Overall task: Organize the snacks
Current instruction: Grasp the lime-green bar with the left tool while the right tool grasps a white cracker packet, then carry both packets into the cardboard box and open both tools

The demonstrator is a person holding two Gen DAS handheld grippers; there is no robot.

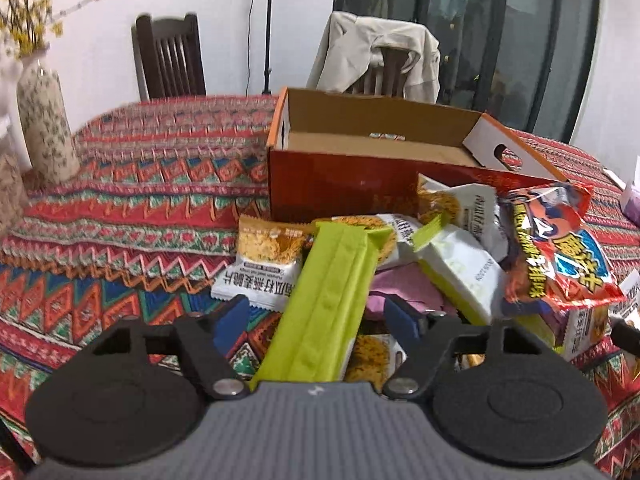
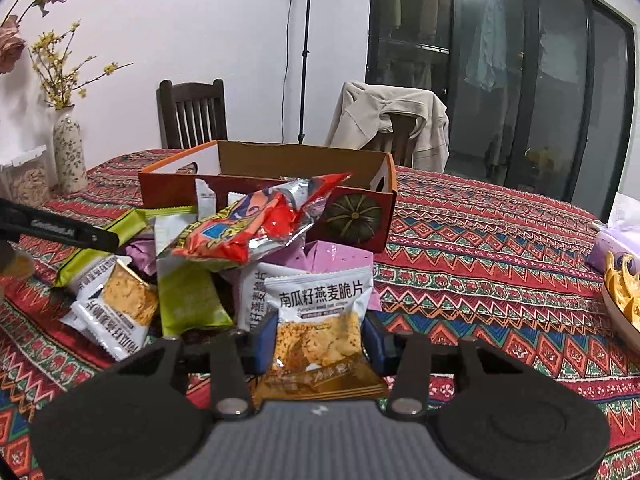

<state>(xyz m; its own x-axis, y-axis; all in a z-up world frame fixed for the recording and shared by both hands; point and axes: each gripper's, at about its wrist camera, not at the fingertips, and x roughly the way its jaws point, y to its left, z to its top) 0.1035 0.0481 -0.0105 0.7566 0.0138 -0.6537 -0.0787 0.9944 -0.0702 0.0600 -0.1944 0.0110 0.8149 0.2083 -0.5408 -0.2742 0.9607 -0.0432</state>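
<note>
A patterned counter [image 2: 480,232] carries an open box [image 2: 280,160] at 12 o'clock, with the snacks [image 2: 224,240] heaped just before it. The right gripper [image 2: 320,344] pinches a white packet [image 2: 320,312]. The left gripper [image 1: 316,320] straddles a green bar [image 1: 328,300], jaws apart.

Both wrist cameras sit low and close over the snack pile [image 1: 400,248], facing the open cardboard box [image 2: 280,160]; both views share pile, box, chairs.
</note>
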